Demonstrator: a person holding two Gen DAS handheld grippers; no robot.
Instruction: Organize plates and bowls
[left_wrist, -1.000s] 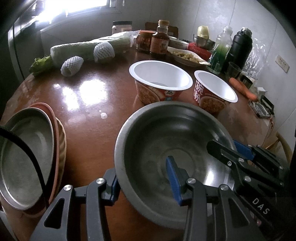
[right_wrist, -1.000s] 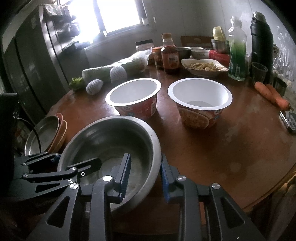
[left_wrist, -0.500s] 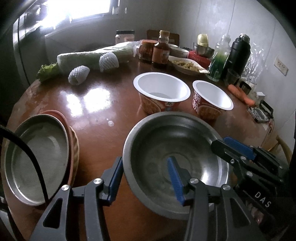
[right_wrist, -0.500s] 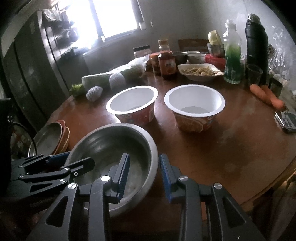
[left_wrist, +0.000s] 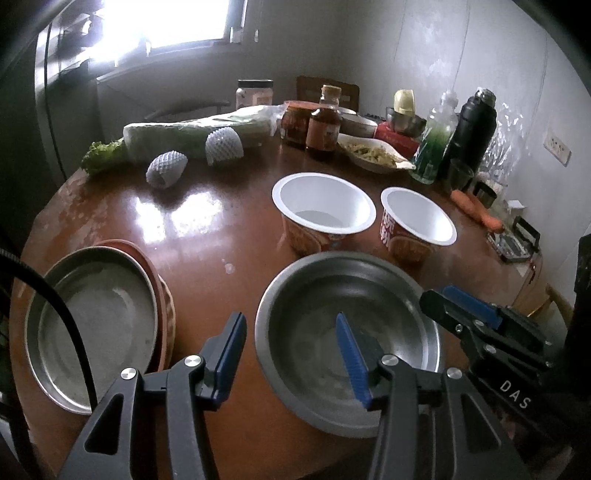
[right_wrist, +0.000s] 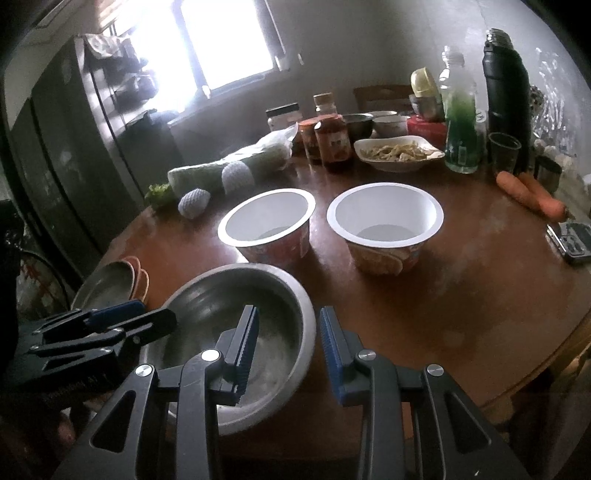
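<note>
A steel bowl (left_wrist: 347, 332) (right_wrist: 236, 314) rests on the round brown table (left_wrist: 184, 236). My left gripper (left_wrist: 290, 321) straddles the bowl's left rim, one finger outside and one inside, open with no pad touching. My right gripper (right_wrist: 288, 312) straddles the right rim the same way, also open. Each gripper shows in the other's view, the right gripper (left_wrist: 476, 314) and the left gripper (right_wrist: 110, 317). A steel plate (left_wrist: 96, 325) tops a stack of reddish plates (left_wrist: 162, 295) to the left. Two white-lined noodle bowls (left_wrist: 323, 212) (left_wrist: 417, 221) stand behind the steel bowl.
Along the table's far side lie a wrapped cabbage (left_wrist: 192, 136), two foam-netted fruits (left_wrist: 166, 170), sauce jars (left_wrist: 325, 129), a dish of food (left_wrist: 373, 155), a green bottle (left_wrist: 436, 144), a black flask (left_wrist: 472, 129) and carrots (right_wrist: 532, 192). The table edge (right_wrist: 546, 369) curves close on the right.
Both grippers' jaws have widened around the steel bowl's rim. The left gripper has risen and drawn back, so the bowl looks smaller. The bowl stays on the table.
</note>
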